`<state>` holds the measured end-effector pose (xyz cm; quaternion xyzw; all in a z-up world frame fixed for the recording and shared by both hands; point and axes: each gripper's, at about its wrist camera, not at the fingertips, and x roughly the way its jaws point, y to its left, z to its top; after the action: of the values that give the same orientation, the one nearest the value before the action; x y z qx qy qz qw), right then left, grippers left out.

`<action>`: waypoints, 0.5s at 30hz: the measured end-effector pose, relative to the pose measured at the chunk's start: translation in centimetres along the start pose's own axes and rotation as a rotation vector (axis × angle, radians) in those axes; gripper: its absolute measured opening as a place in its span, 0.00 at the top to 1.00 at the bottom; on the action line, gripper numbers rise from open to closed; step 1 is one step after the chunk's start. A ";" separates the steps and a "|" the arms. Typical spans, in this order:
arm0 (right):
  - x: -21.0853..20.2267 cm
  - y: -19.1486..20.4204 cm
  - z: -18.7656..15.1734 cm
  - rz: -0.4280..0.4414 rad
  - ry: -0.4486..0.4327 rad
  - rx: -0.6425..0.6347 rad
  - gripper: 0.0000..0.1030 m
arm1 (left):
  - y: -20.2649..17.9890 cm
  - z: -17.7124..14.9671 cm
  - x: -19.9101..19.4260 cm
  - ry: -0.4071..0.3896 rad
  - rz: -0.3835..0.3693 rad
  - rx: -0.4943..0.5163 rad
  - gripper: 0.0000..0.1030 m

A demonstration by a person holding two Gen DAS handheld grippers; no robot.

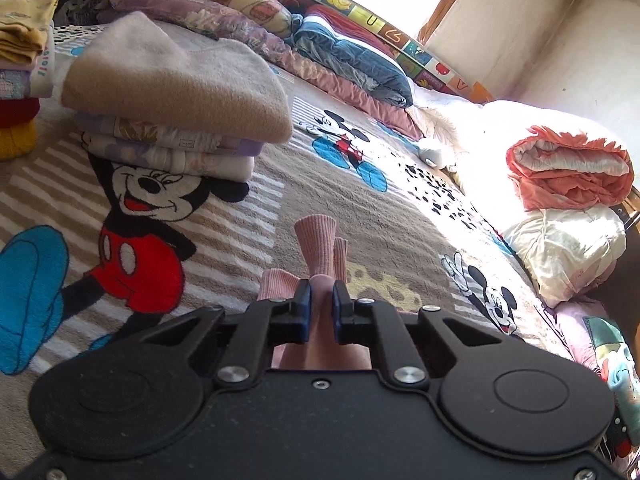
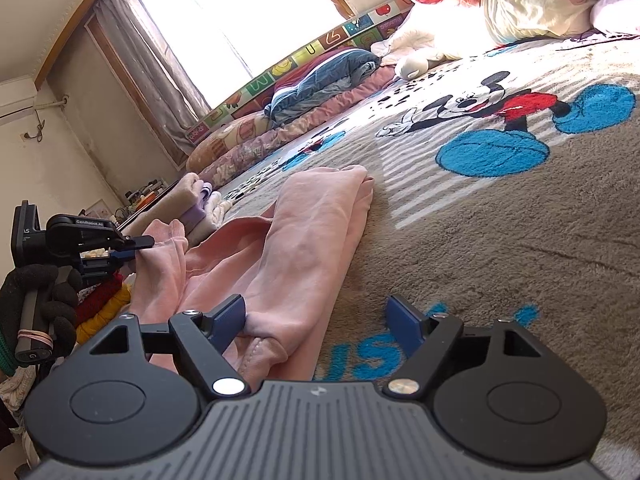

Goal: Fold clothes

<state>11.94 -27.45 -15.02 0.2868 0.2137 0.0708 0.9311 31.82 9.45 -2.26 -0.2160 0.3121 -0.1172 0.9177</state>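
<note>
Pink trousers (image 2: 308,232) lie along the Mickey Mouse blanket (image 2: 500,220) on the bed, legs pointing away. In the left wrist view, my left gripper (image 1: 322,288) is shut on a bunched part of the pink fabric (image 1: 316,248), which stands up past the blue pads. From the right wrist view, that left gripper (image 2: 140,250) holds the cloth raised at the far left, in a black-gloved hand (image 2: 36,300). My right gripper (image 2: 317,301) is open and low over the blanket. Its left finger (image 2: 230,320) sits against the trousers' near end, and nothing is between the pads.
A stack of folded clothes topped by a beige towel (image 1: 176,92) sits on the blanket, with a second folded pile (image 1: 24,36) at the far left. Pillows and quilts (image 1: 348,52) line the far edge. A rolled orange quilt (image 1: 568,164) and cream pillow (image 1: 568,252) lie on the right.
</note>
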 end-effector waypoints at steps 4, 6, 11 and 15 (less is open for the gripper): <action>-0.1 0.0 -0.1 0.001 -0.001 0.001 0.25 | 1.3 0.8 -4.1 -0.083 0.062 -0.048 0.92; -0.1 0.0 -0.1 0.001 -0.002 0.003 0.25 | 2.3 0.9 -5.5 -0.106 0.106 -0.072 0.92; -0.2 0.1 -0.2 -0.005 -0.005 -0.001 0.25 | 6.6 -0.7 -7.4 -0.105 0.245 -0.159 0.92; -0.3 0.1 -0.3 -0.007 -0.006 -0.003 0.25 | 10.2 -2.7 -7.4 -0.083 0.280 -0.228 0.92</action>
<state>11.55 -27.28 -15.06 0.2847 0.2118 0.0672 0.9325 25.19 20.14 -5.12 -0.2776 0.3121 0.0569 0.9068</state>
